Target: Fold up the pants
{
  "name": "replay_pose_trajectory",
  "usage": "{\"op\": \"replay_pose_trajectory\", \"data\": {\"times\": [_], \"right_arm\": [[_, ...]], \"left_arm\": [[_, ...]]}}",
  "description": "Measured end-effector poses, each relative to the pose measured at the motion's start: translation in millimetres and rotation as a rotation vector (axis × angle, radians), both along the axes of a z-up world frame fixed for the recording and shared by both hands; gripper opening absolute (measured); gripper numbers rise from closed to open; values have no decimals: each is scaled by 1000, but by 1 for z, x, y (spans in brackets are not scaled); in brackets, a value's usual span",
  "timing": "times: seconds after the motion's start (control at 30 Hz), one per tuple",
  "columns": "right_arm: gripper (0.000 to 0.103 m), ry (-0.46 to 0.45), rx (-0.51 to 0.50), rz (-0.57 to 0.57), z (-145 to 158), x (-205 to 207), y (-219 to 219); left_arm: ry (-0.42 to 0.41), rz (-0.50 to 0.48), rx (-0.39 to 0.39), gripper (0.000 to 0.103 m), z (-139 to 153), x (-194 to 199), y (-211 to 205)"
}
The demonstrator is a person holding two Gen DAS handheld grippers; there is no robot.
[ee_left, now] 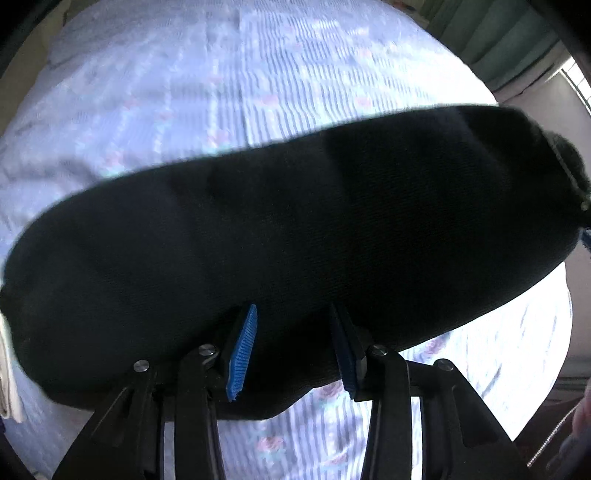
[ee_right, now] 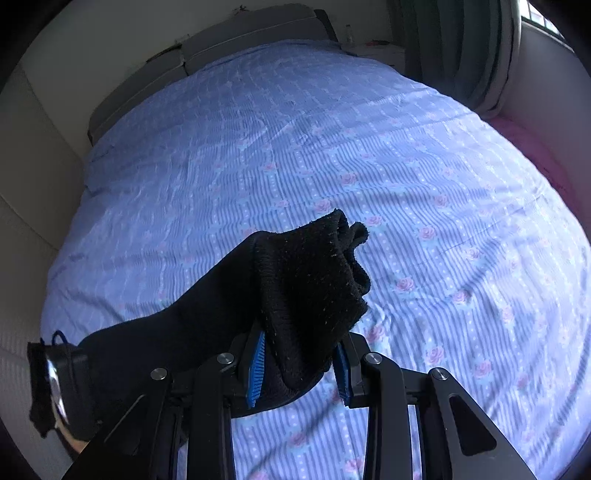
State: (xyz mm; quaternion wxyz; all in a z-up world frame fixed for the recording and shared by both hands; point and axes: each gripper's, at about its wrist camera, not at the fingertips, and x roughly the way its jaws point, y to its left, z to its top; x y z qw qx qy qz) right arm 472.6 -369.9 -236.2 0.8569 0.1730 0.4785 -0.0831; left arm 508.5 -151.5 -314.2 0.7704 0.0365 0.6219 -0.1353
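A bedroom in a home. A wide bed (ee_right: 295,155) fills the room, covered by a pale blue striped cotton sheet (ee_right: 424,221) printed with pink roses. A grey padded headboard (ee_right: 236,40) stands at its far edge, with green curtains (ee_right: 458,48) beside a window (ee_right: 535,18) at the far right corner.

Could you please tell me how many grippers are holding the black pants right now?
2: the right gripper is shut on the ribbed cuff; the left gripper pinches the black pants at their near edge.
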Motion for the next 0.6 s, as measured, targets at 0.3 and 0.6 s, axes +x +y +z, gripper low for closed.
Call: {"op": "replay_pose_trajectory", "data": {"times": [0.3, 0.6], "right_arm": [[32, -48, -72, 61, 53, 0, 44], [32, -119, -150, 245, 95, 9, 149]], "left_arm": [[-146, 152, -28, 41, 96, -17, 92], [-204, 314, -42, 42, 131, -45, 193]]}}
